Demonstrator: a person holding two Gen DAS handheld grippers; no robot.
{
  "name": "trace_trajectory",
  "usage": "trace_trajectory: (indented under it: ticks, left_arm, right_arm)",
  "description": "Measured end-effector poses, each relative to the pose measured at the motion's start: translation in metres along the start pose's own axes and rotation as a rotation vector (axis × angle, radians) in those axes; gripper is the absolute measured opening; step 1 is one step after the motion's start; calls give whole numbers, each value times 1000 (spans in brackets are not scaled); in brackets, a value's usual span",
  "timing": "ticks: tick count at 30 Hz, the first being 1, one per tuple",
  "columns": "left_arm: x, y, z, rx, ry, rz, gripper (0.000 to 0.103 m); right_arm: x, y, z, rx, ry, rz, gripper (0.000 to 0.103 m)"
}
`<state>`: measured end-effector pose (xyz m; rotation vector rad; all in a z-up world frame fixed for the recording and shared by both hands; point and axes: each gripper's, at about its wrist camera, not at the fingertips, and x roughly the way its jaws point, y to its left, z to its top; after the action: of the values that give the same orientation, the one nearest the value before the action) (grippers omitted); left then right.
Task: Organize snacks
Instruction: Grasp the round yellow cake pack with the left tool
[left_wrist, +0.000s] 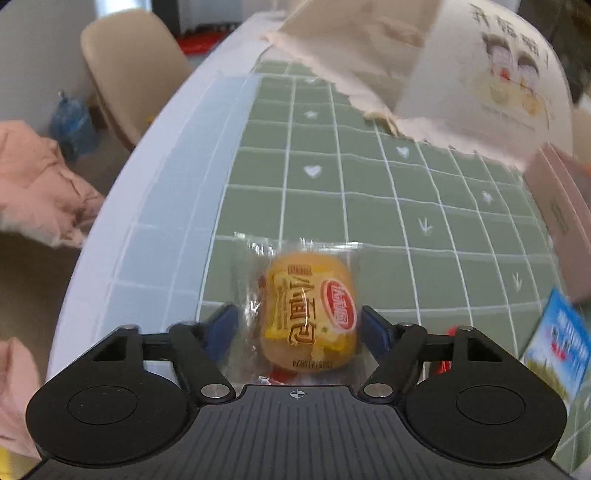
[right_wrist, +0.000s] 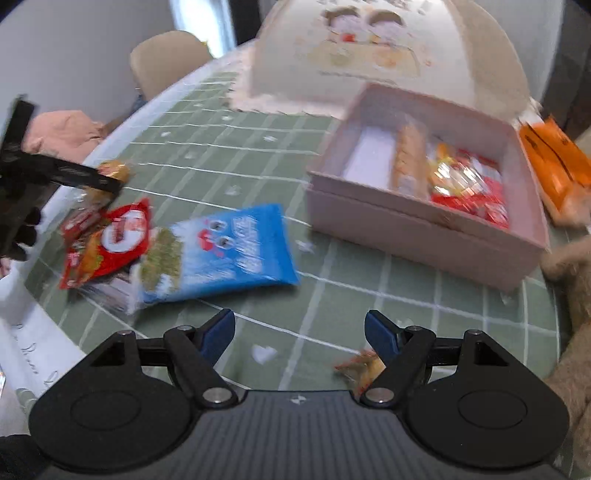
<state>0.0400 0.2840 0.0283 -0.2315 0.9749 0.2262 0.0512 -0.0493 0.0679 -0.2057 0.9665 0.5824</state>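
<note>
Bun (left_wrist: 308, 314): clear wrapper, on the green cloth (left_wrist: 369, 206) at lower centre of the left view, between our left gripper's (left_wrist: 300, 328) spread jaws; pads apart from it.

Pink box (right_wrist: 417, 229): upper right of the right view, open; holds a long biscuit pack (right_wrist: 408, 158) and red packets (right_wrist: 469, 188).

Blue bag (right_wrist: 221, 251), red pack (right_wrist: 110, 243): left of box, on cloth.

Right gripper (right_wrist: 300, 332): jaws spread, empty.

A home dining room. Ahead of the left hand-held gripper (left_wrist: 299, 325) runs a bench (left_wrist: 155, 206) under a green grid tablecloth (left_wrist: 369, 206), with a mesh food cover (left_wrist: 461, 74) beyond. Far left of it stand a beige dining chair (left_wrist: 129, 70) and crumpled pink clothing (left_wrist: 40, 184).
</note>
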Motion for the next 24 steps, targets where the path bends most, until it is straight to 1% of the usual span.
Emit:
trace_trajectory:
  ticks: [2, 3, 4, 5, 6, 8, 10, 11, 13, 15, 17, 18, 20, 22, 23, 24]
  left_arm:
    - [0, 5, 4, -43, -12, -7, 75]
    - [-2, 9, 4, -73, -16, -16, 70]
    - [-5, 12, 2, -100, -14, -43, 63]
    - [-11, 15, -2, -130, -21, -72, 62]
    - [-18, 18, -6, -148, -30, -86, 61]
    - [-36, 26, -20, -187, -43, -97, 60]
    - [-49, 33, -39, -250, -37, -149, 59]
    - [-58, 39, -48, -291, -41, -174, 59]
    - [-78, 51, -63, -365, -68, -176, 59]
    - [-99, 62, -77, -441, -115, -140, 59]
    - [-116, 70, -87, -496, -150, -107, 59]
    - [-123, 73, -93, -521, -162, -96, 59]
    - [-135, 77, -103, -558, -173, -96, 59]
    - [-142, 79, -112, -585, -173, -107, 59]
    - [-143, 79, -114, -592, -170, -107, 59]
    - [-145, 79, -117, -599, -168, -105, 59]
  right_arm:
    - [-1, 21, 7, -66, -18, 37, 78]
    - [0, 34, 11, -107, -26, 60, 78]
    - [1, 48, 15, -153, -36, 80, 78]
    - [2, 65, 20, -212, -53, 96, 78]
    - [4, 79, 23, -256, -68, 105, 78]
    - [8, 110, 28, -358, -117, 126, 78]
    - [16, 137, 34, -426, -157, 144, 78]
    - [22, 149, 37, -449, -166, 170, 78]
    - [35, 167, 44, -471, -160, 227, 78]
    - [53, 185, 53, -478, -163, 293, 78]
    - [72, 200, 61, -469, -169, 350, 78]
    - [83, 207, 65, -459, -156, 365, 78]
    - [108, 219, 75, -426, -115, 371, 78]
    - [131, 229, 82, -417, -63, 346, 80]
    - [139, 232, 84, -427, -54, 337, 78]
    - [140, 237, 84, -465, -65, 330, 74]
